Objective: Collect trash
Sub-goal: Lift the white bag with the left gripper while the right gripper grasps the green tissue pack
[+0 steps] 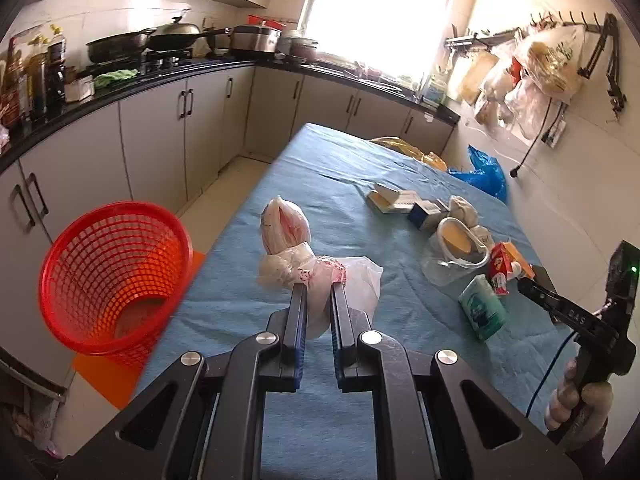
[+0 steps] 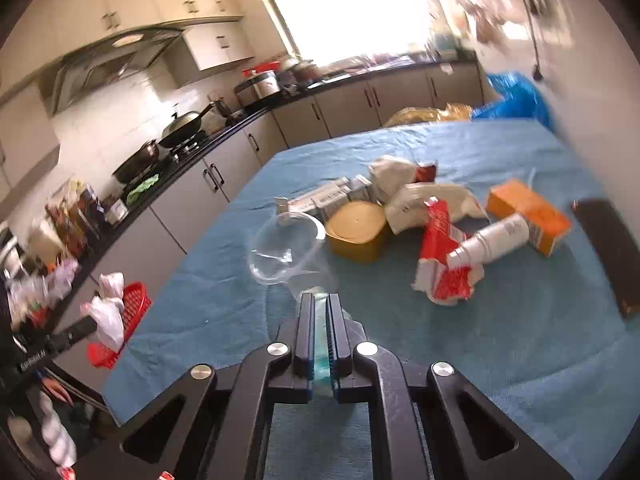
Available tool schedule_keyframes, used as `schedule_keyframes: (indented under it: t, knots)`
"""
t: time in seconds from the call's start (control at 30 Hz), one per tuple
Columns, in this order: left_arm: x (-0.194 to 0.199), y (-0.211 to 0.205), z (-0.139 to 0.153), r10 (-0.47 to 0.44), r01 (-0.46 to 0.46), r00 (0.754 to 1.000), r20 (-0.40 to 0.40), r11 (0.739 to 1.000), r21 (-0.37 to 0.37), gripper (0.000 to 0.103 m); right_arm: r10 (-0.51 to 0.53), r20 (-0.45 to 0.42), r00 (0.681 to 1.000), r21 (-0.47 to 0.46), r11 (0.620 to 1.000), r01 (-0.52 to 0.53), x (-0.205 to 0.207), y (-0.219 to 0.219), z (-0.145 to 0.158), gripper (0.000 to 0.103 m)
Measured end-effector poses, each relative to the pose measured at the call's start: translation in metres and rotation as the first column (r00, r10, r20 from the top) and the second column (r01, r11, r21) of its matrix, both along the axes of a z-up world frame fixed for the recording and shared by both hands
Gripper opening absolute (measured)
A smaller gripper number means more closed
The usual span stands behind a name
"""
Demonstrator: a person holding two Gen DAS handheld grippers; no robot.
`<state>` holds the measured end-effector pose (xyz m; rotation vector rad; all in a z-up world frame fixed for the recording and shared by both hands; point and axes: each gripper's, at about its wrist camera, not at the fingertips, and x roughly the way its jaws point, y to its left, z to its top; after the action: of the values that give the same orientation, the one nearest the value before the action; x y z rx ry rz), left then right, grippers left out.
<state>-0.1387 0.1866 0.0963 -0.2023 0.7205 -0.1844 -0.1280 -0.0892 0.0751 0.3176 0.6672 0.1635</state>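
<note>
My left tongs (image 1: 318, 286) clamp bag (image 1: 316, 272), soft, light; right tongs (image 2: 317, 300) pinch teal pack (image 2: 320, 344), crushable; basket (image 1: 116, 276) left of bench (image 1: 320, 168).

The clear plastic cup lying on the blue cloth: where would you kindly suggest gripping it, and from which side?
Probably pinch the clear plastic cup at its rim, coming from the near side: it lies tipped over, mouth facing you, and the yellow tub crowds its right side.
</note>
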Motion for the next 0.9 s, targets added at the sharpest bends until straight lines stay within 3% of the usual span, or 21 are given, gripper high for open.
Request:
schedule_keyframes:
  t: [0.1, 0.4, 0.43, 0.47, 0.5, 0.53, 0.57, 0.7, 0.83, 0.87, 0.9]
  knots:
    - [-0.002, 0.011, -0.001, 0.029, -0.029, 1.000, -0.004, 1.000, -0.003, 0.011, 0.023, 0.011, 1.000, -0.039, 0.999, -0.022, -0.002, 0.015, 0.004, 0.001]
    - [-0.011, 0.048, -0.007, 0.091, -0.092, 0.996, -0.022, 0.994, -0.059, 0.011, 0.070, 0.005, 0.998, 0.014, 0.997, -0.070, -0.001, 0.016, 0.004, 0.003]
    - [-0.010, 0.048, -0.008, 0.090, -0.091, 0.996, -0.025, 0.994, -0.063, 0.011, 0.059, -0.009, 0.998, 0.019, 0.998, -0.059, 0.001, 0.011, -0.001, 0.007]
    - [-0.010, 0.047, -0.009, 0.088, -0.090, 0.996, -0.028, 0.994, -0.064, 0.011, 0.054, -0.025, 0.998, 0.008, 0.998, -0.054, 0.003, 0.009, -0.005, 0.027]
    - [-0.010, 0.047, -0.010, 0.086, -0.088, 0.996, -0.029, 0.994, -0.064, 0.011, 0.053, -0.034, 0.998, -0.002, 0.999, -0.053, 0.003, 0.008, -0.008, 0.055]
    - [-0.010, 0.047, -0.011, 0.082, -0.084, 0.996, -0.031, 0.994, -0.064, 0.011, 0.052, -0.048, 0.997, -0.019, 0.998, -0.053, 0.005, 0.009, -0.013, 0.065]
    - [-0.009, 0.046, -0.012, 0.079, -0.081, 0.996, -0.034, 0.995, -0.063, 0.011, 0.060, -0.056, 0.997, -0.030, 0.998, -0.062, 0.007, 0.011, -0.016, 0.068]
    - [-0.007, 0.039, -0.015, 0.061, -0.063, 0.997, -0.041, 0.996, -0.063, 0.011, 0.120, -0.124, 0.985, -0.088, 0.987, -0.131, 0.024, 0.034, -0.034, 0.068]
    - [-0.010, 0.032, -0.012, 0.052, -0.053, 0.998, -0.031, 0.997, -0.048, 0.011, 0.116, -0.192, 0.975, -0.131, 0.981, -0.143, 0.042, 0.052, -0.057, 0.068]
    - [-0.011, 0.032, -0.010, 0.054, -0.055, 0.998, -0.027, 0.998, -0.040, 0.011, 0.113, -0.205, 0.972, -0.143, 0.979, -0.144, 0.043, 0.055, -0.061, 0.065]
    - [-0.012, 0.033, -0.009, 0.058, -0.059, 0.998, -0.025, 0.998, -0.036, 0.011, 0.107, -0.217, 0.970, -0.155, 0.978, -0.143, 0.044, 0.056, -0.064, 0.051]
